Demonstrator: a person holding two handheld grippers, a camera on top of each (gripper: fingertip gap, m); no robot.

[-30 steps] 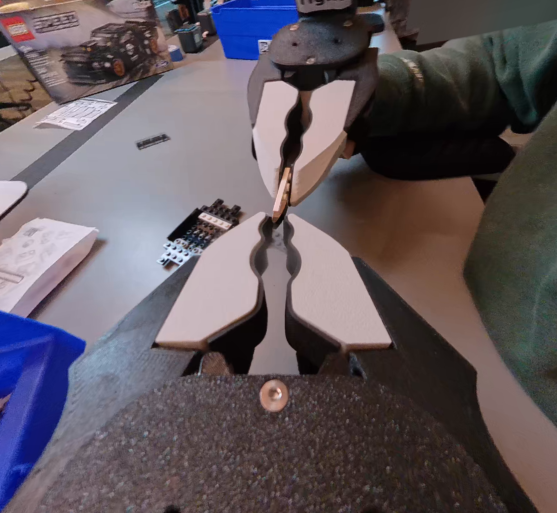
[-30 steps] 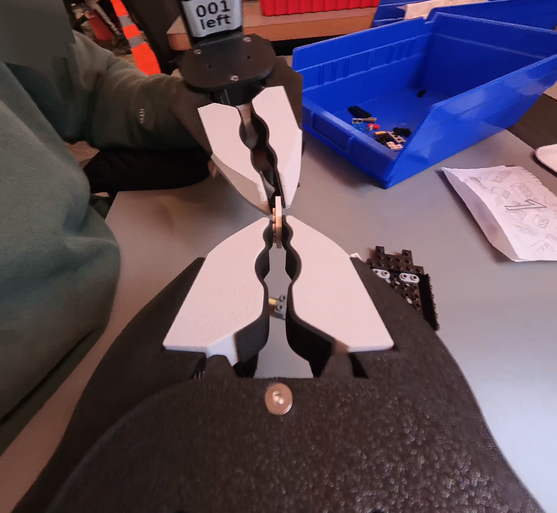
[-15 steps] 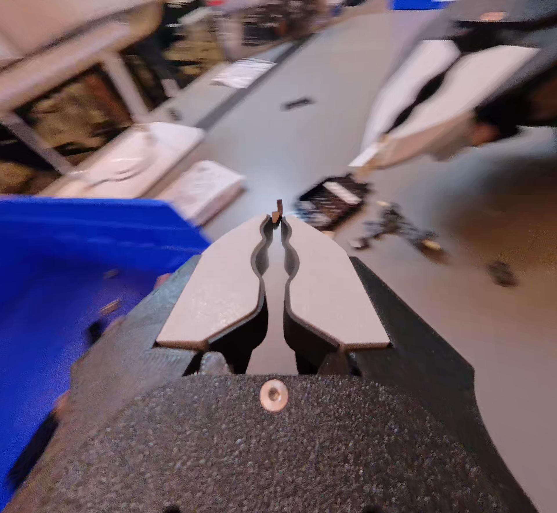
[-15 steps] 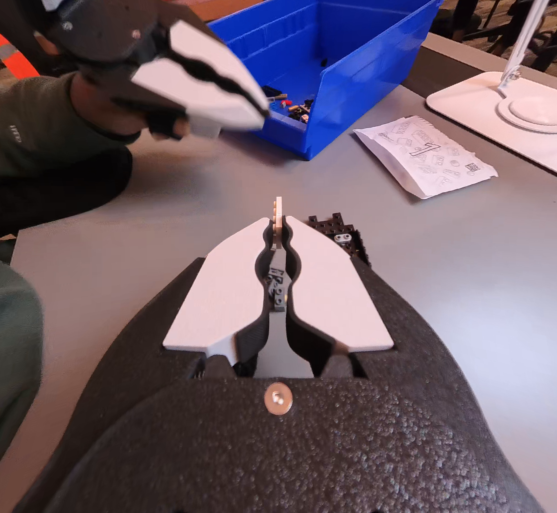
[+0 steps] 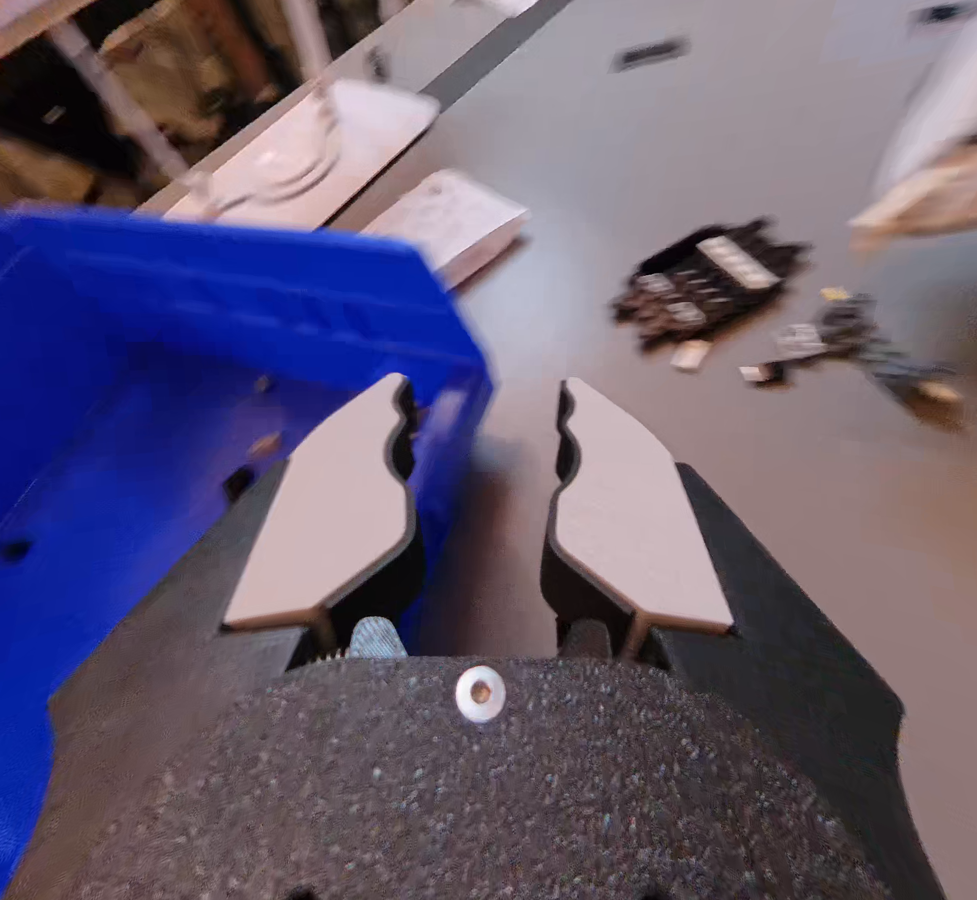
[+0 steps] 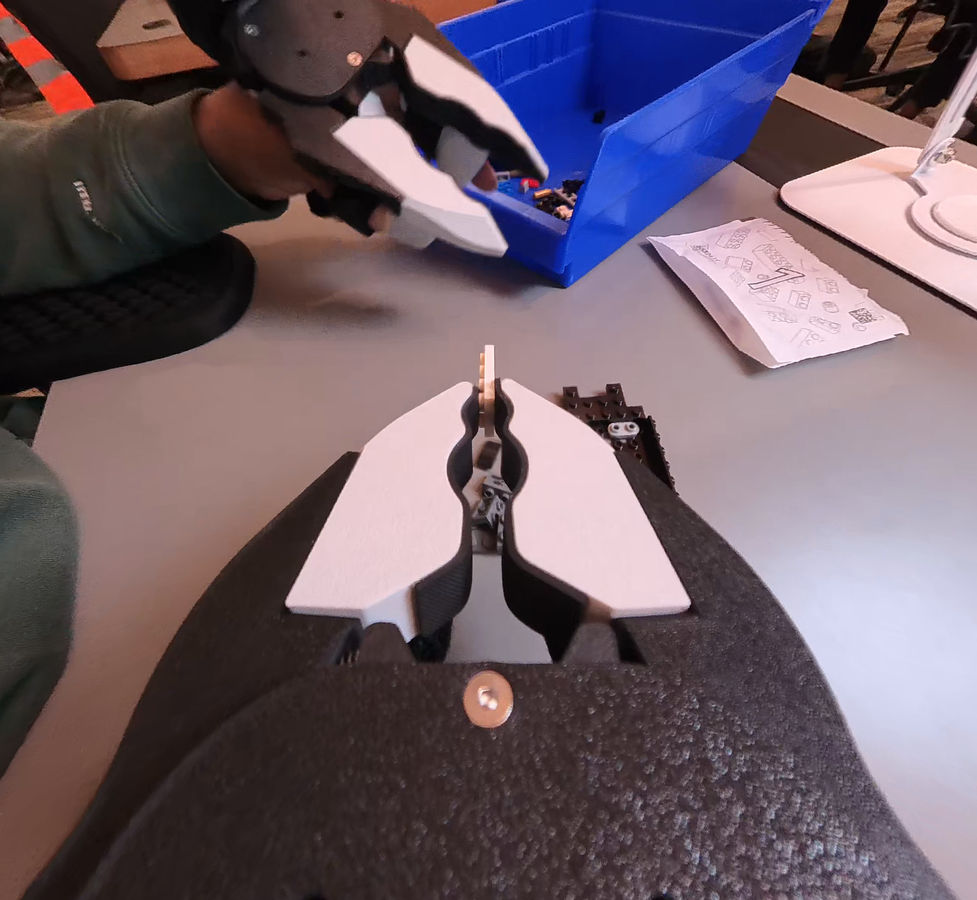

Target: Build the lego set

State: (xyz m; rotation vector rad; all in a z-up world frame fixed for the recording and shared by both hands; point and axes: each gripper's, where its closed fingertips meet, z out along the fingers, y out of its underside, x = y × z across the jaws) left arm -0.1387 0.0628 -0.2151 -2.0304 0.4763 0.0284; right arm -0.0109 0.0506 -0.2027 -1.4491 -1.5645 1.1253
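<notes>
— In the left wrist view, we are holding the left claw (image 5: 484, 388) wide open with nothing between its fingers. It is hovering at the near corner of the blue bin (image 5: 211, 319), and one finger is overlapping the bin's front wall.

— Agreed, though this view is blurring. Out on the bench (image 5: 687, 108) we are seeing a black studded plate assembly (image 5: 708, 282) with small loose pieces (image 5: 825, 341) just beside it. A white paper bag (image 5: 449, 230) is lying past the bin.

— In the right wrist view, we are keeping the right claw (image 6: 487, 391) closed on a thin tan plate (image 6: 489, 362). It is standing on edge and poking out past the fingertips.

— Yes, and we are holding it above the bench, near the black assembly and over a few grey pieces (image 6: 491, 504). More little bricks (image 6: 555, 193) are sitting inside the bin, right by the open left claw. Nothing is lying between the two claws
</notes>
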